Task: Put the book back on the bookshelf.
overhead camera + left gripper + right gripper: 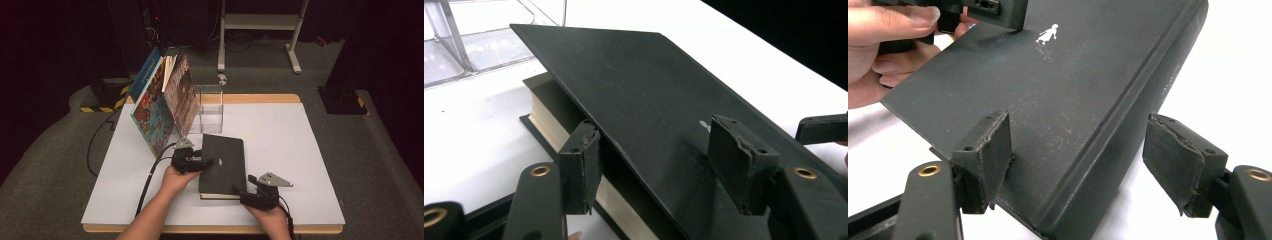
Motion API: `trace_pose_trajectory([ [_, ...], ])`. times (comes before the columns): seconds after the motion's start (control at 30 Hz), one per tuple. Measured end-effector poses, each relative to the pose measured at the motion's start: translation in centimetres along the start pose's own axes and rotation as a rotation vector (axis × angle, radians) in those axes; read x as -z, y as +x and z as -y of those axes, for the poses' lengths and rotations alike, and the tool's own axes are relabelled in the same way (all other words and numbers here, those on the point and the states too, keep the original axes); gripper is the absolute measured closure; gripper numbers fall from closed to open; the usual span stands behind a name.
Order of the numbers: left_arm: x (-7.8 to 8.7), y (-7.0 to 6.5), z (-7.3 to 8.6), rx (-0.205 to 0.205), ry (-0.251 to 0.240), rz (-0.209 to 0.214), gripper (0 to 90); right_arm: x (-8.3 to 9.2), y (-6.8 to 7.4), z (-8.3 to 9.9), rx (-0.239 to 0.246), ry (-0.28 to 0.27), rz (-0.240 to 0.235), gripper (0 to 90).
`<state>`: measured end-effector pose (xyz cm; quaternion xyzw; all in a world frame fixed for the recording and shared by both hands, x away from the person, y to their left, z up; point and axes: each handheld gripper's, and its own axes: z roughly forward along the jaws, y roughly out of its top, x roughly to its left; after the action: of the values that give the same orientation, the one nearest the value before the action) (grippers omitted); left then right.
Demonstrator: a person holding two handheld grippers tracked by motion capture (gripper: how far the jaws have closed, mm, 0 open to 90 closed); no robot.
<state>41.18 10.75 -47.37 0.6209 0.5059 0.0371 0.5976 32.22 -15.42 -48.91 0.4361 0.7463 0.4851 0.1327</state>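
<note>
A black hardcover book [225,155] lies flat on the white table [295,145], spine to the right. My left gripper [206,162] reaches over its left edge. In the left gripper view the front cover [649,85] is raised off the page block [551,122]. One pad sits under the cover's edge and the other above it, with the jaws well apart, so the left gripper [661,167] is open. My right gripper [242,194] is at the book's near right corner. Its jaws straddle the spine [1128,115]. One pad rests on the cover, and white table shows between the spine and the other pad, so the right gripper [1088,160] is open.
Colourful picture books [162,102] lean together at the back left of the table. A clear acrylic box [211,107] stands just behind the black book. The right half of the table is bare white. A white metal frame [260,22] stands on the floor beyond.
</note>
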Motion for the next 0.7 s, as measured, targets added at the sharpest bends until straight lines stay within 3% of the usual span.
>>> trace_pose_trajectory([
  [0.2, 0.2, 0.2, 0.2, -0.006, -0.004, -0.005, 41.0, 0.0, 0.1, 0.0, -0.001, 0.003, 0.004, 27.5],
  [0.27, 0.3, 0.3, 0.1, 0.011, -0.008, -0.007, 43.2, 0.0, 0.1, 0.0, -0.002, 0.006, 0.004, 27.5],
  [0.4, 0.2, 0.1, 0.1, 0.017, -0.003, -0.034, 44.9, -0.1, 0.0, -0.1, 0.001, 0.013, -0.001, 27.3],
  [0.53, 0.1, 0.0, 0.2, 0.028, 0.01, -0.073, 46.2, -0.5, -0.4, -0.9, 0.0, 0.018, 0.01, 27.6],
  [0.7, 0.1, 0.1, 0.4, 0.029, 0.006, -0.074, 47.3, -1.4, -1.0, -2.5, 0.009, 0.023, 0.027, 27.9],
])
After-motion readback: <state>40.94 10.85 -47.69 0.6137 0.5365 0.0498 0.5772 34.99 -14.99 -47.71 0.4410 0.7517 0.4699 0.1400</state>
